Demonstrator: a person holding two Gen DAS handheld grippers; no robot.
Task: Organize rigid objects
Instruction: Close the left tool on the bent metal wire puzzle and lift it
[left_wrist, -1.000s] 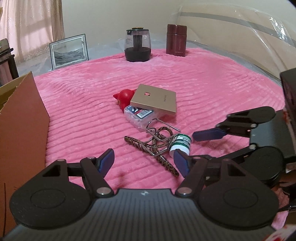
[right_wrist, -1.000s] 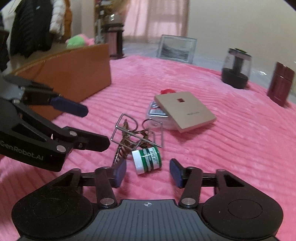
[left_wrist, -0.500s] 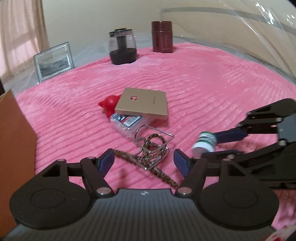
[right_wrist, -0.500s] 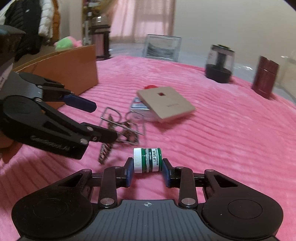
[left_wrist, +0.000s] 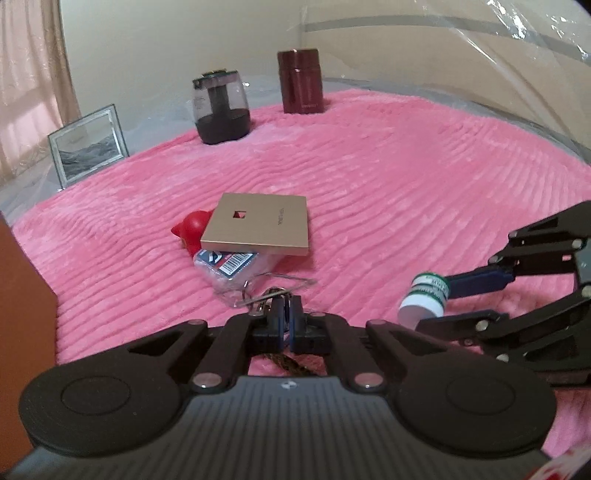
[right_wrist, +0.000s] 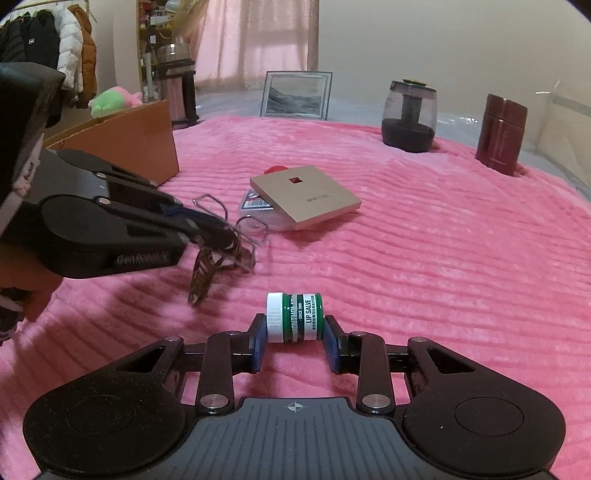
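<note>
Two grippers gripping: right gripper (right_wrist: 294, 347) clamping lip salve jar (right_wrist: 294, 316) crosswise; left gripper (right_wrist: 207, 230) pinching wire puzzle (right_wrist: 225, 240); cardboard box (right_wrist: 122, 146) lying upper left.

The right gripper (right_wrist: 294, 338) clamps a lip salve jar (right_wrist: 294, 317) above the pink blanket (right_wrist: 443, 258).

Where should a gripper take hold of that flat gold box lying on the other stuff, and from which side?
Grip the gold box by its raised near corner, pads above and below the slab, coming in low from the near side. It lies tilted on the clear packet and red toy, so that edge overhangs the pink blanket; the flat top offers no pinch.
</note>
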